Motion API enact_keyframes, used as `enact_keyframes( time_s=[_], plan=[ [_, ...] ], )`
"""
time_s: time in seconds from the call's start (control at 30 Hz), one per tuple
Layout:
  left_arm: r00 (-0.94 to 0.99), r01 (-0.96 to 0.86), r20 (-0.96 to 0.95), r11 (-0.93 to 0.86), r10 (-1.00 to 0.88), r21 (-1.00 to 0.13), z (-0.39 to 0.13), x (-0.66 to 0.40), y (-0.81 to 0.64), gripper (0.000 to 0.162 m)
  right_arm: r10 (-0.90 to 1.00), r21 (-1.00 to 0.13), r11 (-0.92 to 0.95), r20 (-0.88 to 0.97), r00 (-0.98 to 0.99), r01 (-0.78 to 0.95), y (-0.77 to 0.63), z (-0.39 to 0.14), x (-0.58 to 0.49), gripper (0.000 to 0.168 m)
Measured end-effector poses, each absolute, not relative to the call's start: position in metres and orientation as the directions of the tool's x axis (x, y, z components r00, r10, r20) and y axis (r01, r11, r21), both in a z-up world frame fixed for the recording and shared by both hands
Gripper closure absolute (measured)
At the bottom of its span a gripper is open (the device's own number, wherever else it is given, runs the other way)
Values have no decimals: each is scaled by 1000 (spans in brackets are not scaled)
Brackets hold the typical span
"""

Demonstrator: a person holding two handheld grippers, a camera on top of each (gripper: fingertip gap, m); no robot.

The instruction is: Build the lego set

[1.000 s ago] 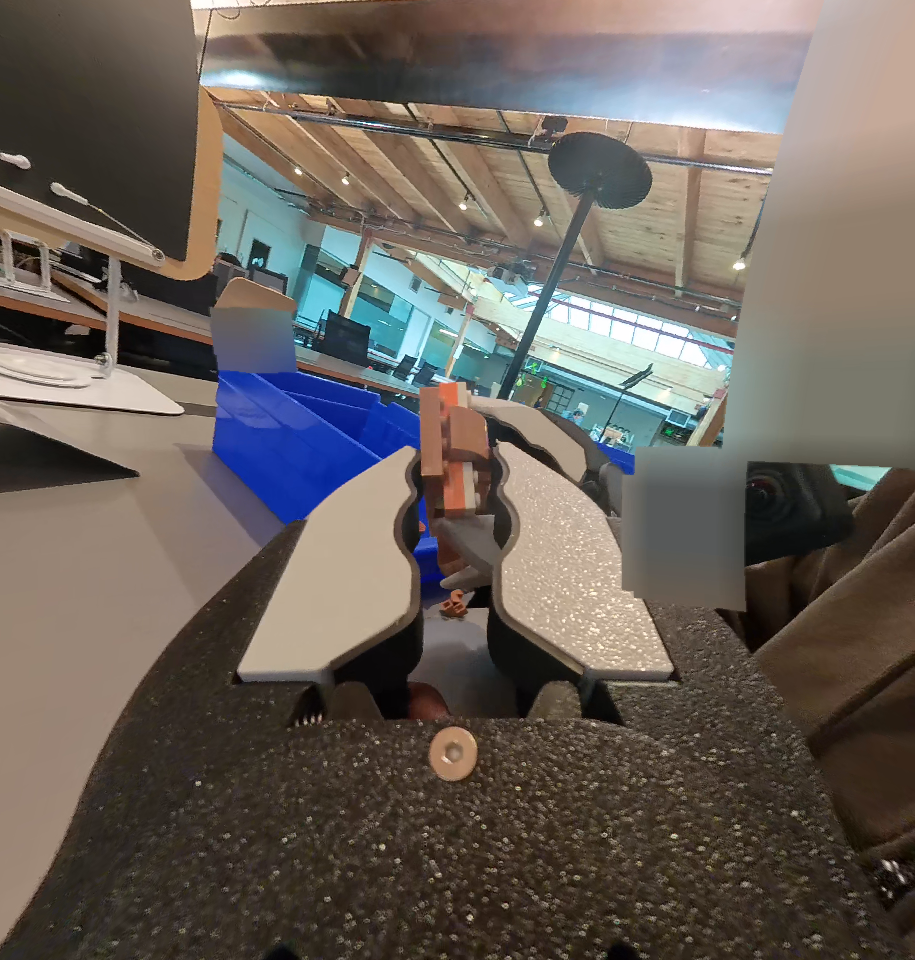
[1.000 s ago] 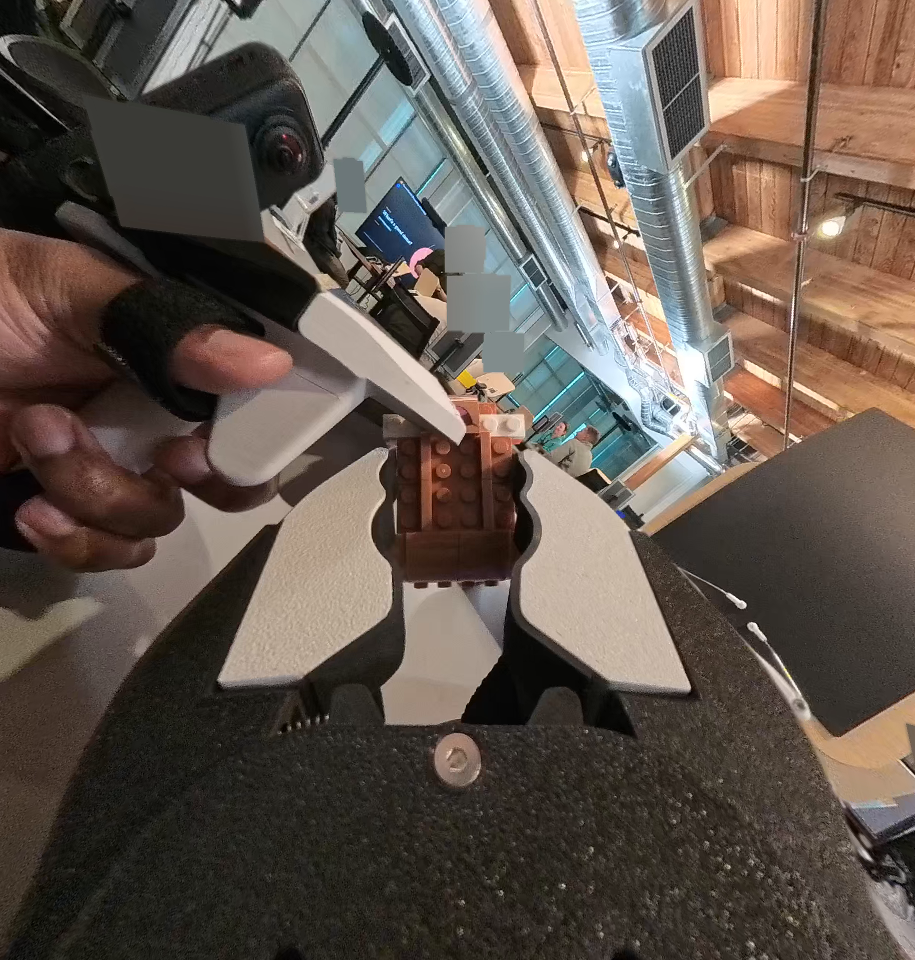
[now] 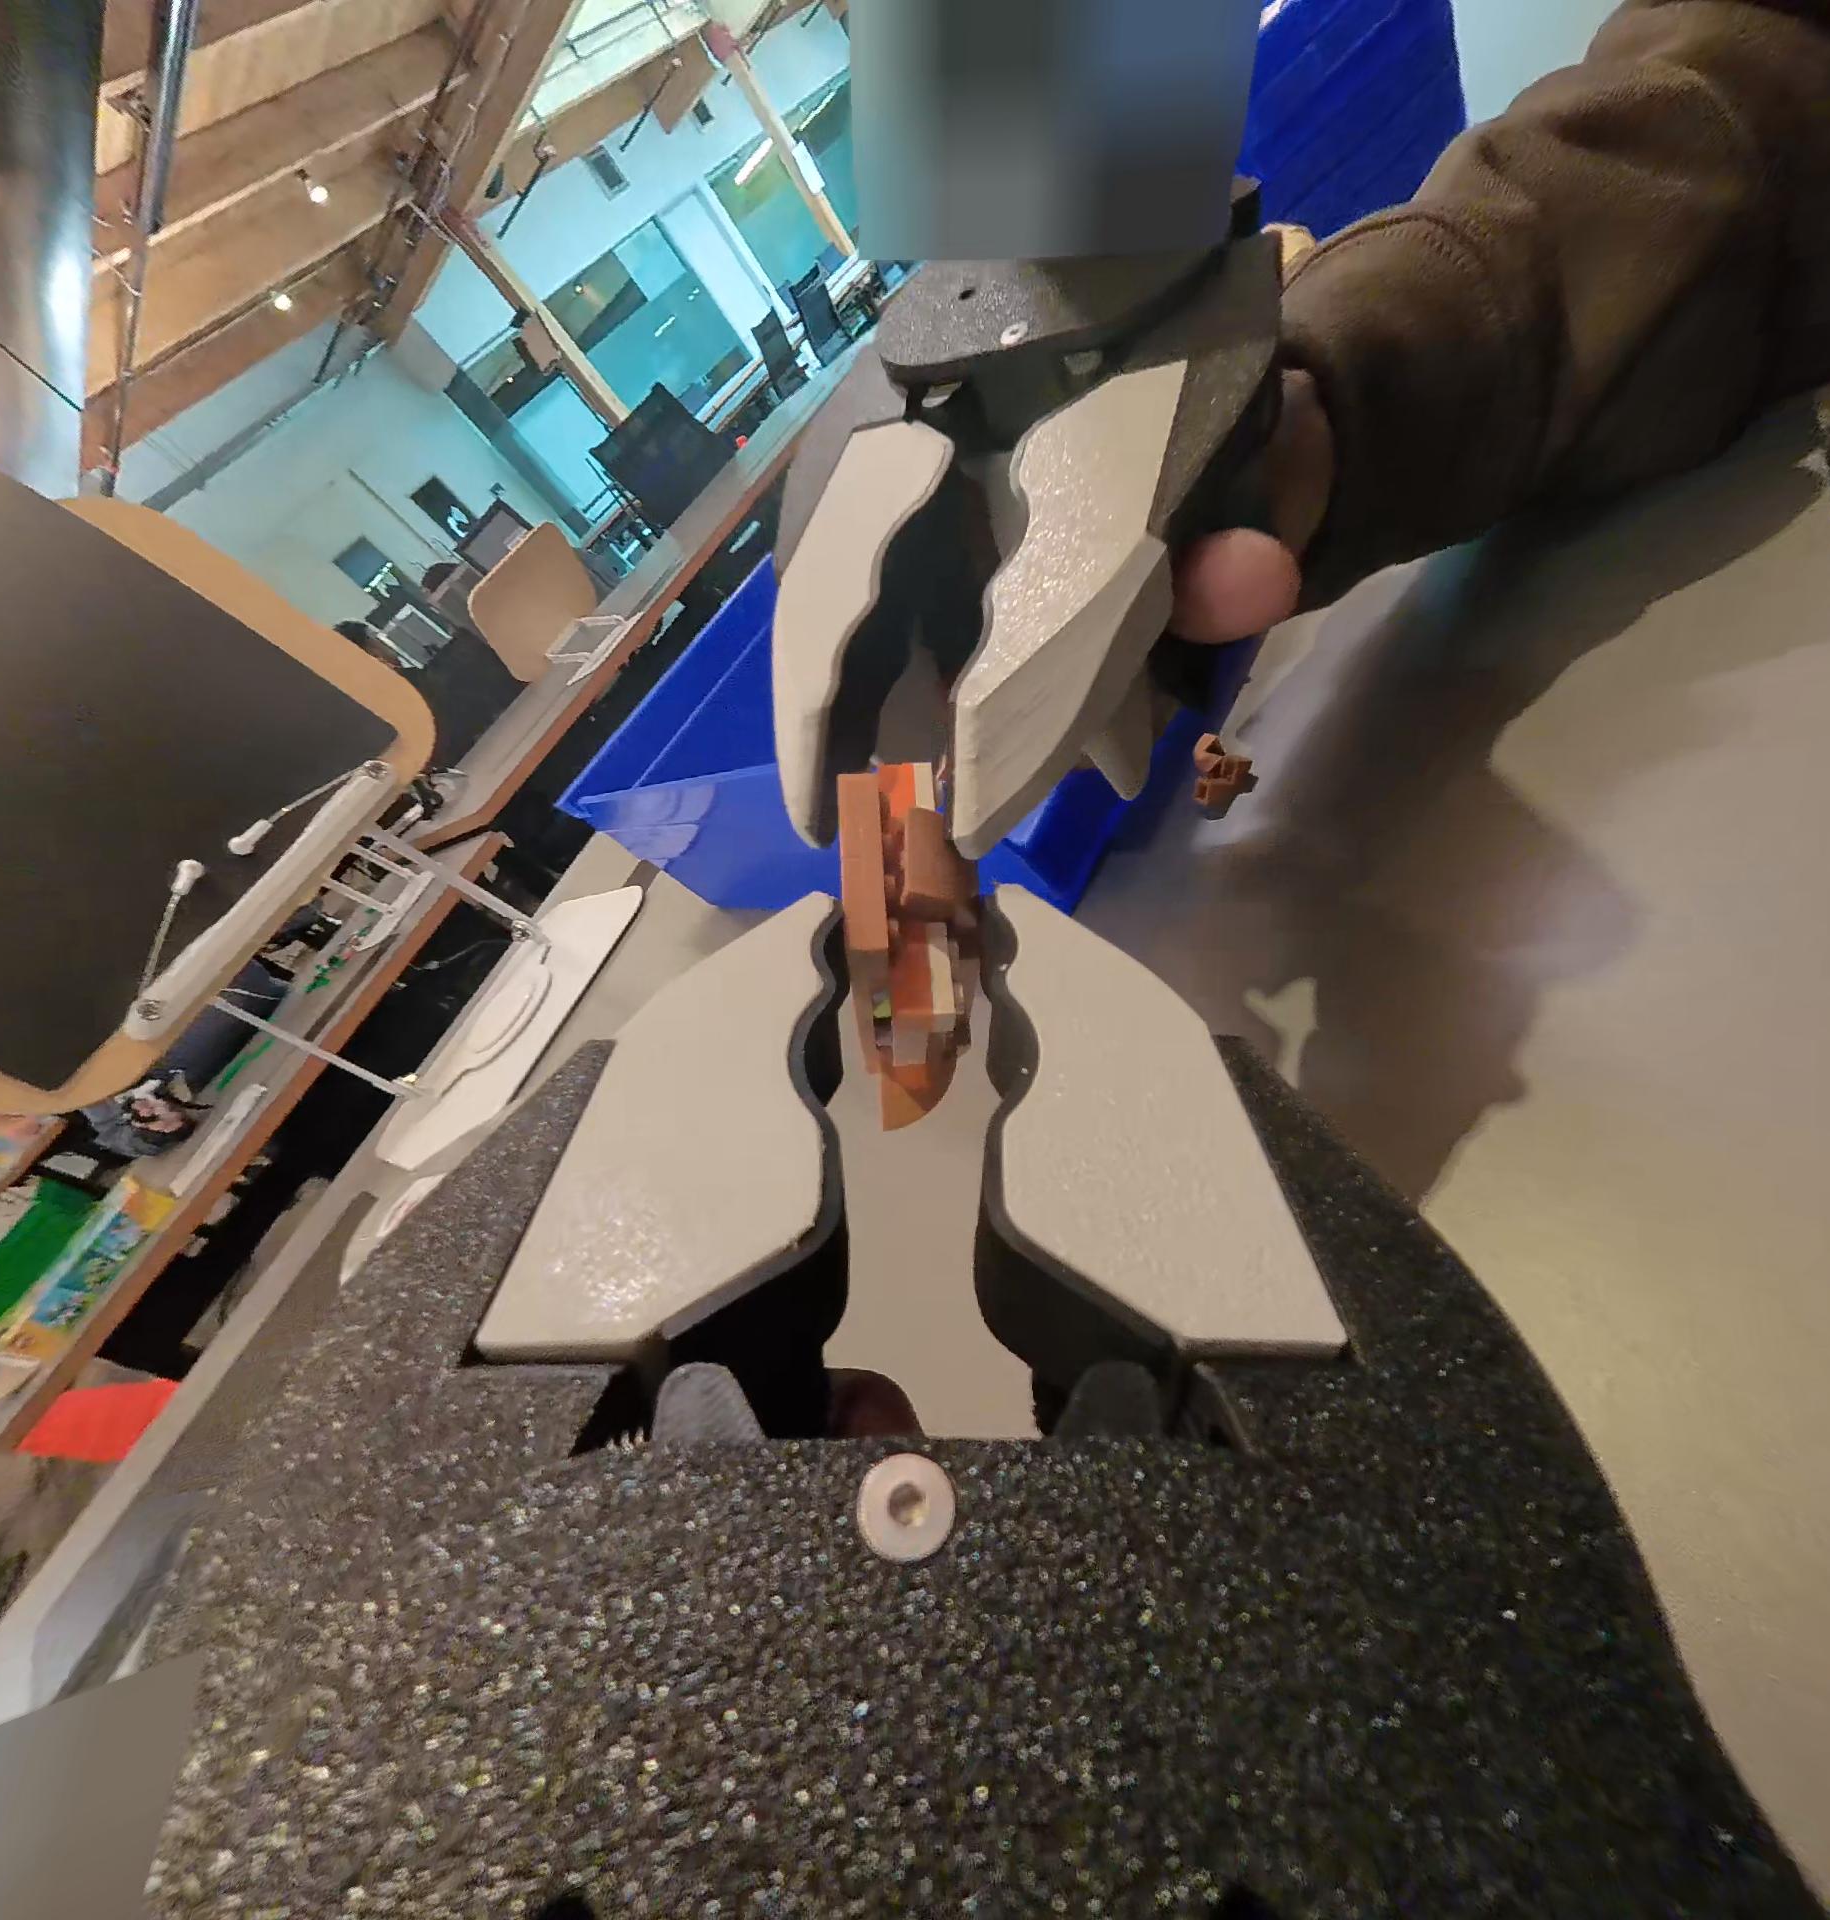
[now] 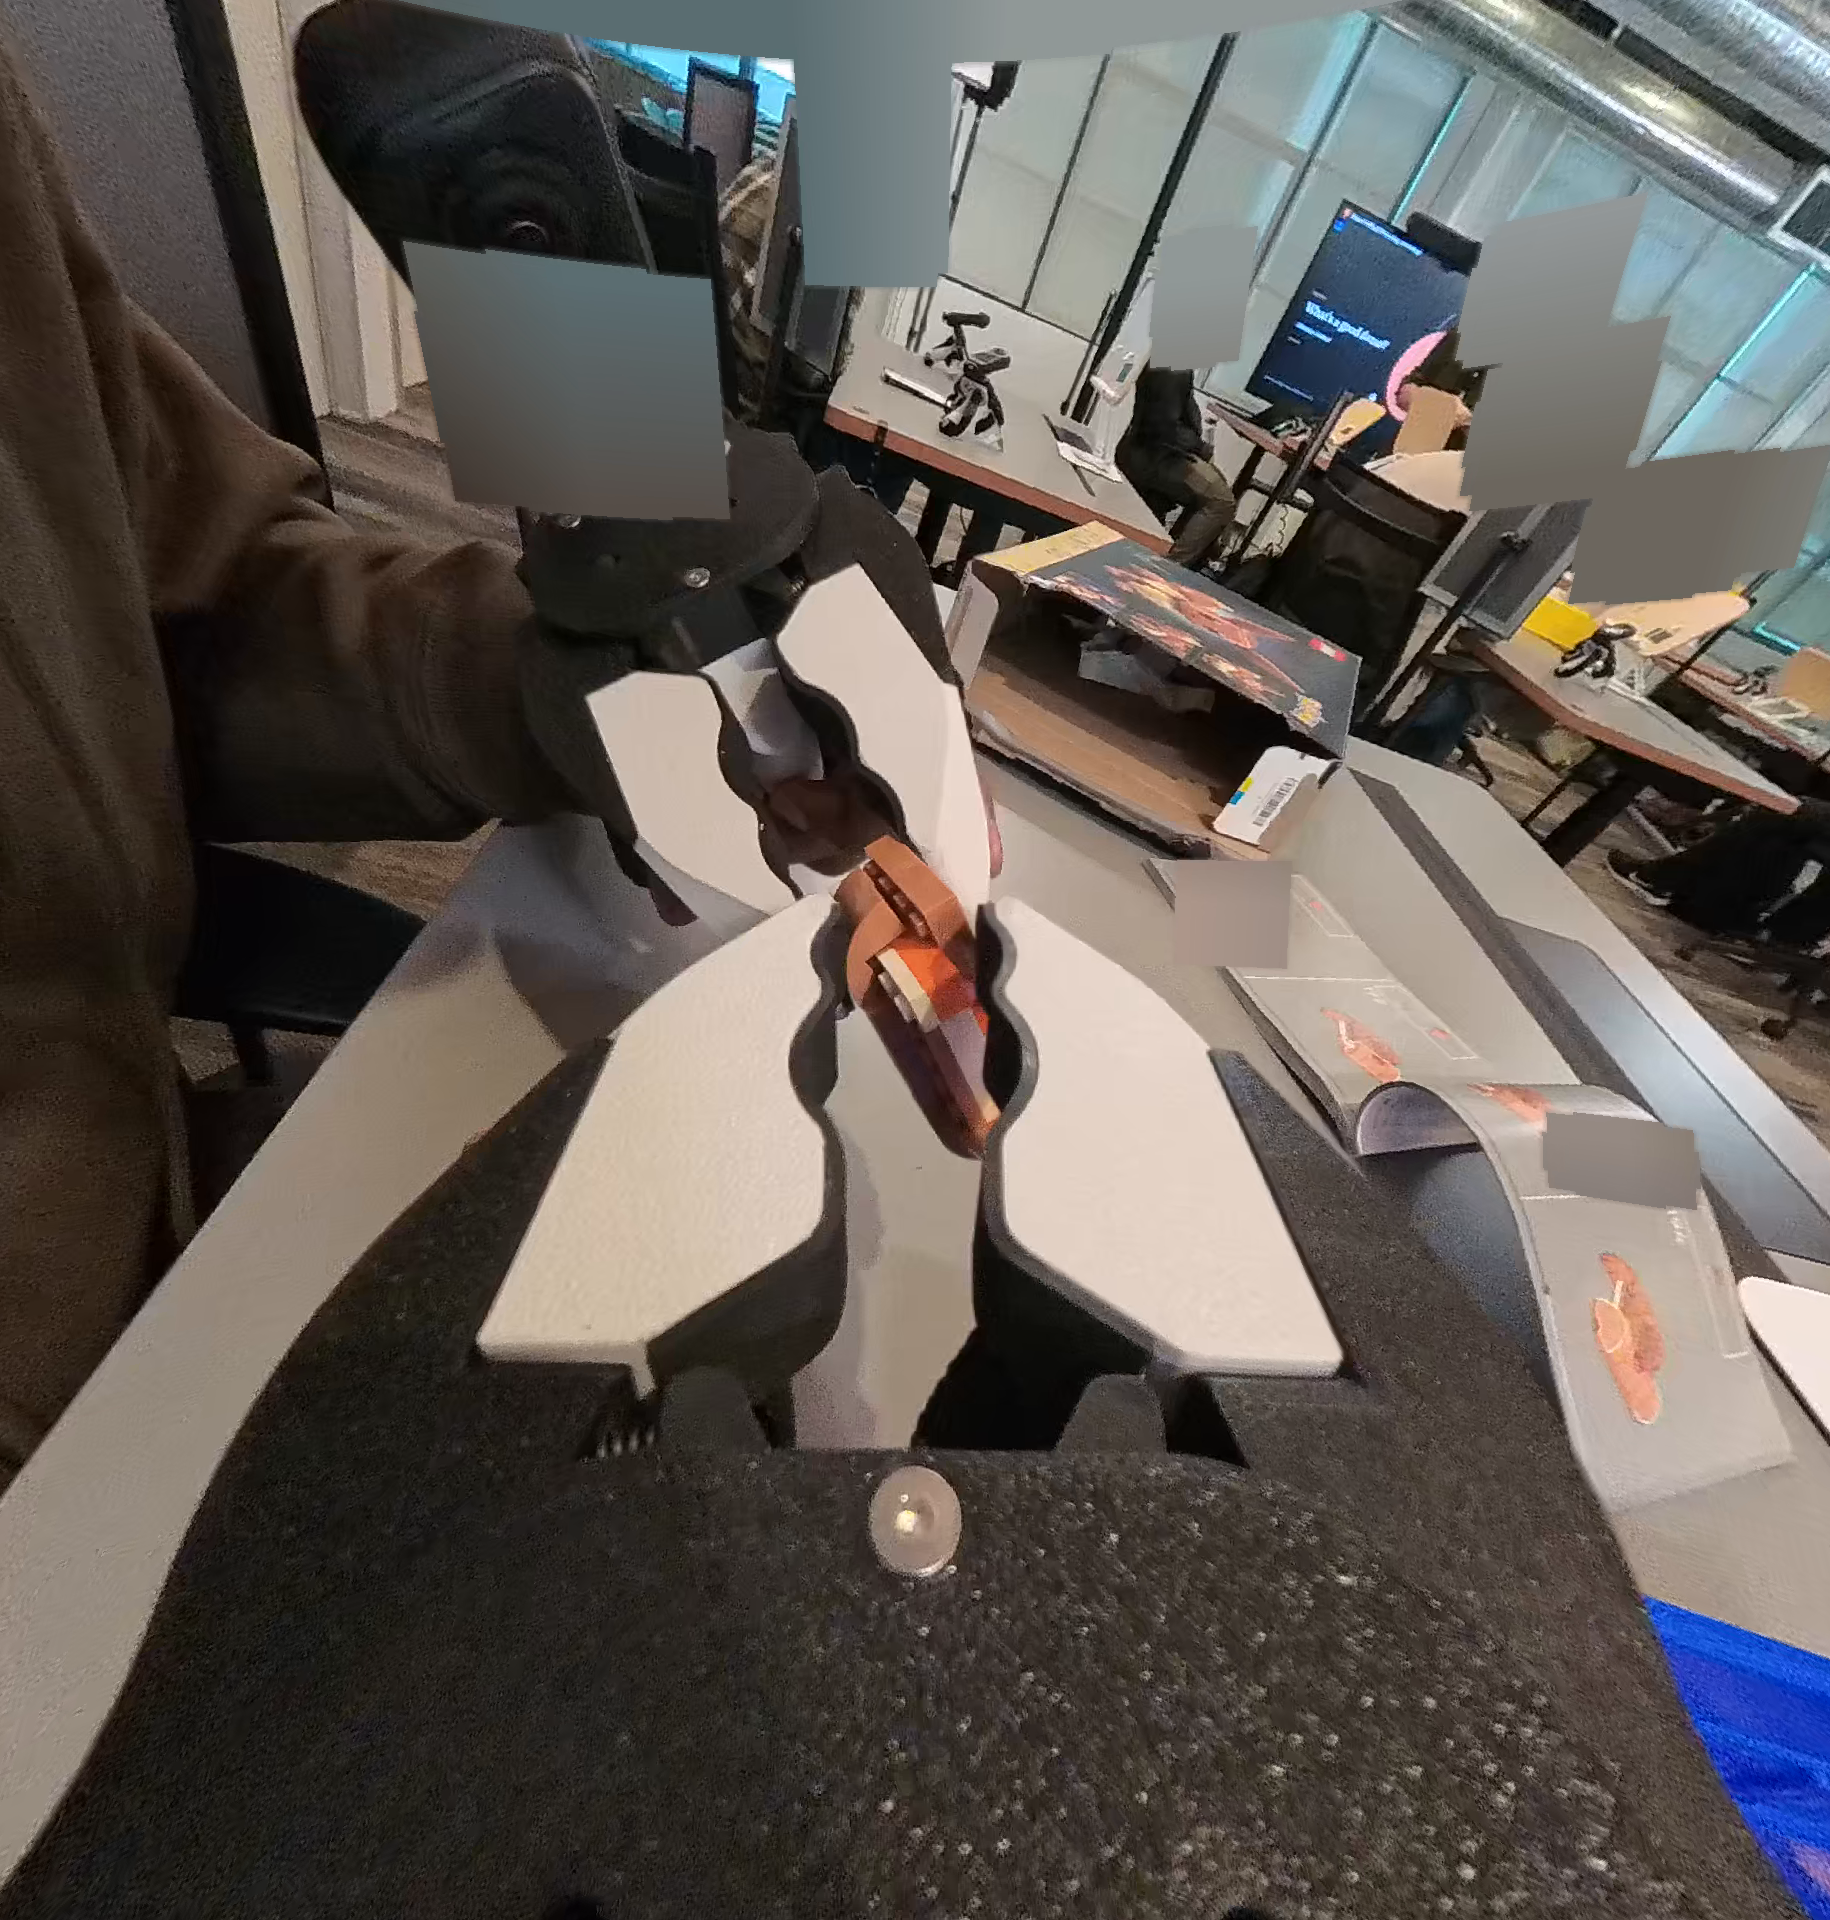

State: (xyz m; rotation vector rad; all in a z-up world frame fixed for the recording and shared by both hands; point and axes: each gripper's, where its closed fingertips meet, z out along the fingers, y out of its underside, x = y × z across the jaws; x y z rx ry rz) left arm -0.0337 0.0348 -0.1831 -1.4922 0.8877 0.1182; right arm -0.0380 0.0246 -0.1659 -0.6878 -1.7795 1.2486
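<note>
A small brown-and-orange lego assembly (image 3: pixel 906 966) is pinched upright, edge-on, above the table.

grey table (image 4: pixel 1077 862) bears open booklet (image 4: pixel 1410 1049), cardboard box (image 4: pixel 1129 707), blue bin (image 3: pixel 682 790).

open-plan office/lab | desks (image 4: pixel 1004 436) | monitor (image 4: pixel 1347 312) | exposed ducts (image 4: pixel 1617 94)

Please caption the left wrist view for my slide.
Both claws grip a brown lego assembly above the grey table, blue bin behind.
</note>
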Motion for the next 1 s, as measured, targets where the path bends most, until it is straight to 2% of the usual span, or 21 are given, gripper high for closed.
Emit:
enact_keyframes(
  time_s=[0.4, 1.0],
  plan=[
    [691, -554, -523, 99, -499, -826, -189, -33, 35, 138, 814, -959, 281, 228, -534, 20, 26, -171, -38, 147],
    [682, -568, -531, 93, -504, -818, -190, -32, 36, 138, 812, -962, 270, 207, -546, 36, 27, -173, -38, 148]
  ],
)
